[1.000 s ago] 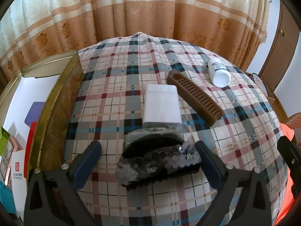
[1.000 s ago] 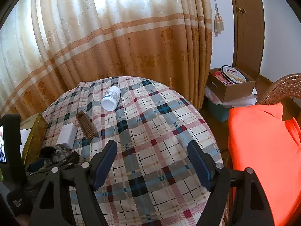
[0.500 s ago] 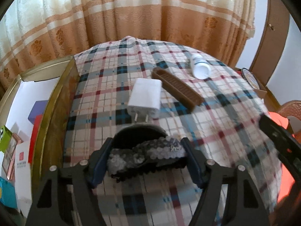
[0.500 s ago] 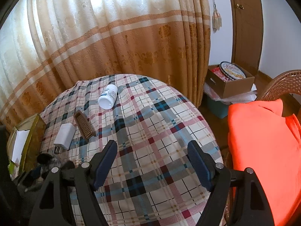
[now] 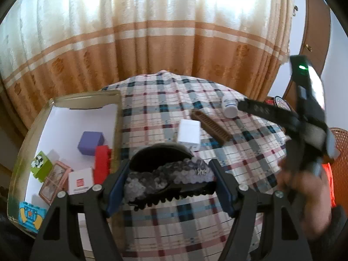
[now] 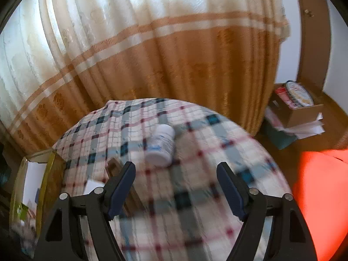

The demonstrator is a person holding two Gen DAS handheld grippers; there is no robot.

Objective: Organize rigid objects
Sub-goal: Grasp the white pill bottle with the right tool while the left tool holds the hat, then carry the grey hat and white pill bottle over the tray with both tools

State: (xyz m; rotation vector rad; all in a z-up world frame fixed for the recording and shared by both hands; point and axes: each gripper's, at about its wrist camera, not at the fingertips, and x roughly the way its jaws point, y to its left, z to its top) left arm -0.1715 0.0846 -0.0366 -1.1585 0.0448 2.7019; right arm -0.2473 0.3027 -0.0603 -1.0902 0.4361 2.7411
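Note:
My left gripper (image 5: 169,173) is shut on a black hair clip (image 5: 165,179) trimmed with grey sequins and holds it above the plaid table (image 5: 174,224). Beyond it lie a white charger (image 5: 188,131), a brown comb (image 5: 211,126) and a white bottle (image 5: 229,105) on its side. My right gripper (image 6: 176,169) is open and empty, hovering just short of the white bottle (image 6: 161,148). The comb (image 6: 113,167) and charger (image 6: 93,186) lie by its left finger.
A gold-rimmed open box (image 5: 87,96) stands left of the table, holding a purple box (image 5: 91,143), a red block (image 5: 102,163) and several small cartons. A hand (image 5: 304,187) carries the right gripper. A cardboard box (image 6: 300,108) sits on the floor; an orange cushion (image 6: 322,195) lies at right.
The left gripper closed on the hair clip and lifted it off the table, swinging toward the gold box. The right gripper moved in toward the white bottle.

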